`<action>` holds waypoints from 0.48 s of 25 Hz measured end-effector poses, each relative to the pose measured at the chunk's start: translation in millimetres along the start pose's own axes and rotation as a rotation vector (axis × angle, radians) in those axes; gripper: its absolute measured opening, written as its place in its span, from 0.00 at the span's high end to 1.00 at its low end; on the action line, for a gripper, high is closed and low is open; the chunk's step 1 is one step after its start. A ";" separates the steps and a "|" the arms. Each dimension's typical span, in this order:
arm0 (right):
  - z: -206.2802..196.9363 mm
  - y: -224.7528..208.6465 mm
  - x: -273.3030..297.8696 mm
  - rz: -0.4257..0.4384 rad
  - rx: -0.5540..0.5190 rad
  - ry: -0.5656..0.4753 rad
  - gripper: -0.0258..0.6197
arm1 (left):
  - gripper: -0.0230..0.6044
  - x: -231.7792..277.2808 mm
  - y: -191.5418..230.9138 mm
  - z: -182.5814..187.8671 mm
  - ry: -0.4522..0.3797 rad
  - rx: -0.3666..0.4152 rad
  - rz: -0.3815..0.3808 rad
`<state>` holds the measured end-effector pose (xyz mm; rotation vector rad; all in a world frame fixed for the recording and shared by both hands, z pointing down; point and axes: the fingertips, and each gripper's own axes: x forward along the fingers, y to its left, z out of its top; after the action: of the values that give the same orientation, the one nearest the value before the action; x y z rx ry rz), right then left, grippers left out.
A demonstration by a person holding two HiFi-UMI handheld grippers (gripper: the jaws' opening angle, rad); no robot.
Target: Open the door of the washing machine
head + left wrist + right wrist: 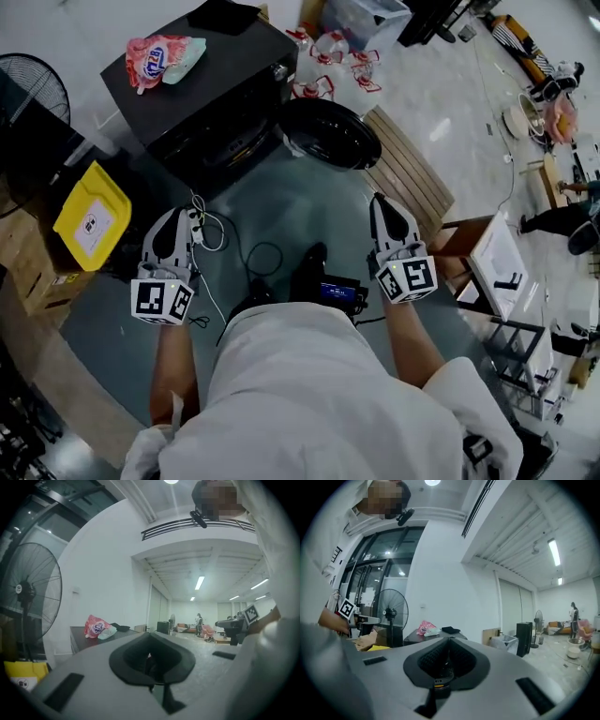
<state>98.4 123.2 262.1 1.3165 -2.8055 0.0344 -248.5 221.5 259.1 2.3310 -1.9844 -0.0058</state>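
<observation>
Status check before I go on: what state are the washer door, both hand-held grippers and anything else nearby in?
washing machine door: looks already swung open, drum opening exposed
left hand-held gripper: jaws together, holding nothing
right hand-held gripper: jaws together, holding nothing
pink bag: lying on top of the washing machine
fan: upright; cannot tell if it is running

Free floor (300, 202) before washing machine (202, 80); cable loops (214, 230) left, open door (330, 133) right.
</observation>
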 end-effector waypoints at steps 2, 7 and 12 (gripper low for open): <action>0.4 15.8 -15.9 -0.017 0.002 0.004 0.91 | 0.95 -17.1 3.2 -13.2 0.012 -0.024 -0.012; 2.3 45.6 -50.5 -0.019 -0.010 0.000 0.91 | 0.95 -41.0 -14.6 -32.6 0.037 -0.040 -0.071; 3.9 65.4 -76.4 0.029 -0.057 -0.031 0.91 | 0.95 -53.5 -49.6 -18.0 -0.003 -0.042 -0.139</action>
<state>96.7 223.6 254.4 1.2754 -2.8288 -0.0649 -207.2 283.1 271.3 2.4380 -1.8005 -0.0588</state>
